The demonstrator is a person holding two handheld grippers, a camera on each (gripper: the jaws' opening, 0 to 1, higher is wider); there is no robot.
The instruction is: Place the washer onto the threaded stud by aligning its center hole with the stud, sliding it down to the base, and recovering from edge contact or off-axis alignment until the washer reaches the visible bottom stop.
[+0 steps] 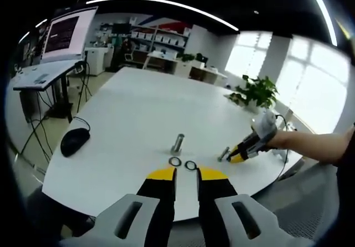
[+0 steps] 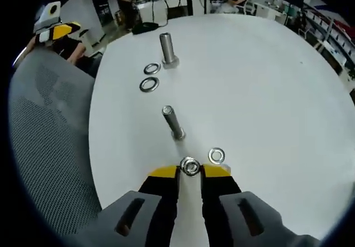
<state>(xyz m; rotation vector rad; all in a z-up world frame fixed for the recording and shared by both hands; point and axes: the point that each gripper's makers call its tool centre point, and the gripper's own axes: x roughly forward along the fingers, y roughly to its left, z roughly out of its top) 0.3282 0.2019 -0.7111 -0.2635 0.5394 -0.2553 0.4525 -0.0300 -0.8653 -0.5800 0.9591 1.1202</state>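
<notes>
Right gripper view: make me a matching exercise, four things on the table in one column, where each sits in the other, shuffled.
Things:
1. far stud
2. near stud
3. washer pair
4. washer

Places:
A. at the right tool's yellow tips
B. upright, farthest from the tool
C. flat, left of the far stud
D. mid-table, just ahead of the tool

Pairs: 1-B, 2-D, 3-C, 4-A

White round table with bolts and washers

The table (image 2: 266,91) carries an upright stud (image 2: 166,50) with two washers (image 2: 150,76) lying just beside it, a second bolt (image 2: 172,122) nearer, another washer (image 2: 216,155) flat close by, a black mouse (image 1: 74,141) near the edge and a potted plant (image 1: 256,93).
</notes>
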